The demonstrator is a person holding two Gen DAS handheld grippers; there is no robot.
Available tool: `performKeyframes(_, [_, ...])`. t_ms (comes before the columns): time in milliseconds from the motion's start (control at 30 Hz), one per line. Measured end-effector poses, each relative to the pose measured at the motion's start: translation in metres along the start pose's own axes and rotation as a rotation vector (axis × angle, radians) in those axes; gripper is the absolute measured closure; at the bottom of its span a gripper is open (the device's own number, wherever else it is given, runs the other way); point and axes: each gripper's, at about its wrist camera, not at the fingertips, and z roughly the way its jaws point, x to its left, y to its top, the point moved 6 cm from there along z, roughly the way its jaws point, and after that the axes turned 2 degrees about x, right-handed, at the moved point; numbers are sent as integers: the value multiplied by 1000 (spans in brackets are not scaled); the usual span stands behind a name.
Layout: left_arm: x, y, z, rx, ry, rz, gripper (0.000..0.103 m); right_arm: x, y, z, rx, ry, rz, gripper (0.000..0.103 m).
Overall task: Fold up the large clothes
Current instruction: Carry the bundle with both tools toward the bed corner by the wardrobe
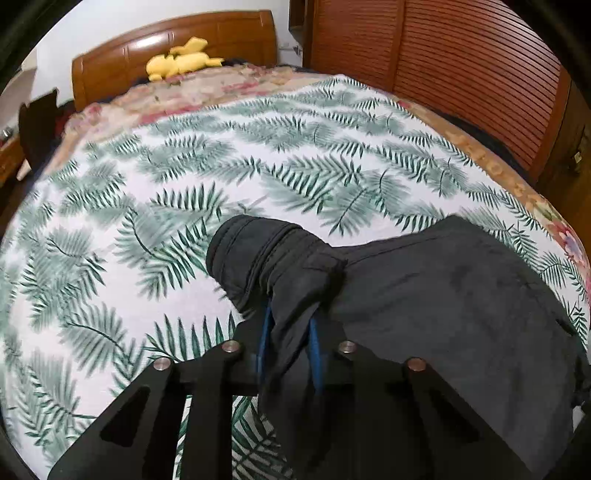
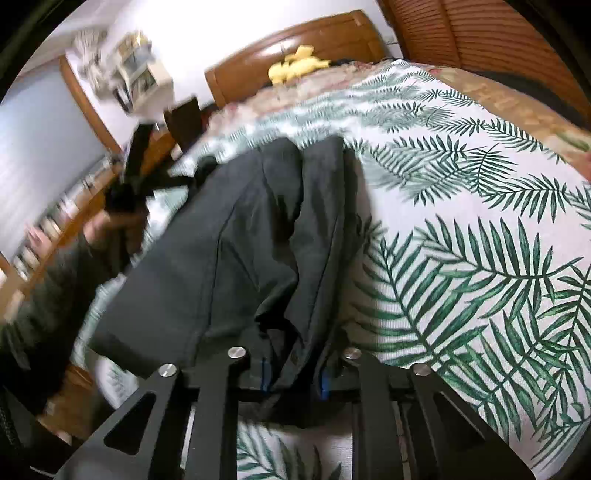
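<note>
- Both tongs are clamped on our dark grey fabric garment (image 1: 443, 295): left gripper (image 1: 290, 343) pinches a bunched cuff, right gripper (image 2: 295, 373) bites a folded edge.
- No readable writing anywhere.
- Left hand (image 2: 118, 221) is blurred, tilted downward over the bed.
- Garment lies on the white fern-print bedspread (image 1: 221, 166); yellow plush toy (image 1: 181, 61) sits by the wooden headboard (image 1: 229, 33).

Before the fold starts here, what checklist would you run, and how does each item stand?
1. Left tongs gripping the dark garment: ok, cloth bunched between the pads.
2. Right tongs gripping the garment: ok.
3. Garment flat: not ok, creased and bunched.
4. Bedspread beyond it free of objects: ok.
5. Yellow toy out of the way: ok, by the headboard.
6. Grips at matching corners: cannot tell.
</note>
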Motion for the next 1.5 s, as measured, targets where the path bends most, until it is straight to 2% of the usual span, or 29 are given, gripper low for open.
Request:
performKeyframes(133, [-17,15,-38,-69,7,8,86,2,13,-19,-79,27,-15,89])
performKeyframes(233, [-38,29,-60,-105,-19,17,87,-2,25,-35,-127,-9,-62,90])
performKeyframes(400, [-103,59,-79,-162,-98,86,87,-35,54,-76,-222,-97,-67,90])
performKeyframes(500, [-145,78,-82,-200,-154,126,87,-58,70,-110,-270,-189,-91,90])
performKeyframes(767, [-283,131,-65,-259,-369,262,87,-137,108,-202,-340,-539,-94,91])
performKeyframes(867, [-339,142,-62,-251,-447,336,87,-170,106,-234,-339,-650,-35,91])
performKeyframes(1000, [-388,138,-58,-262,-517,400,87,-195,91,-261,-333,-770,19,91])
performKeyframes(1133, [-407,135,-45,-229,-571,390,88,-213,70,-271,-315,-874,89,91])
performKeyframes(1200, [-416,134,-40,-238,-580,407,88,-229,60,-272,-296,-917,130,91])
performKeyframes(1300, [-417,138,-32,-220,-582,388,88,-242,52,-271,-278,-894,199,90])
performKeyframes(1367, [-417,136,-30,-220,-554,403,87,-244,49,-274,-268,-890,222,87])
performKeyframes(1467, [-415,133,-22,-171,-500,410,85,-243,58,-273,-253,-914,269,73])
performKeyframes(1500, [-413,132,-19,-142,-498,396,83,-242,64,-277,-266,-940,284,63])
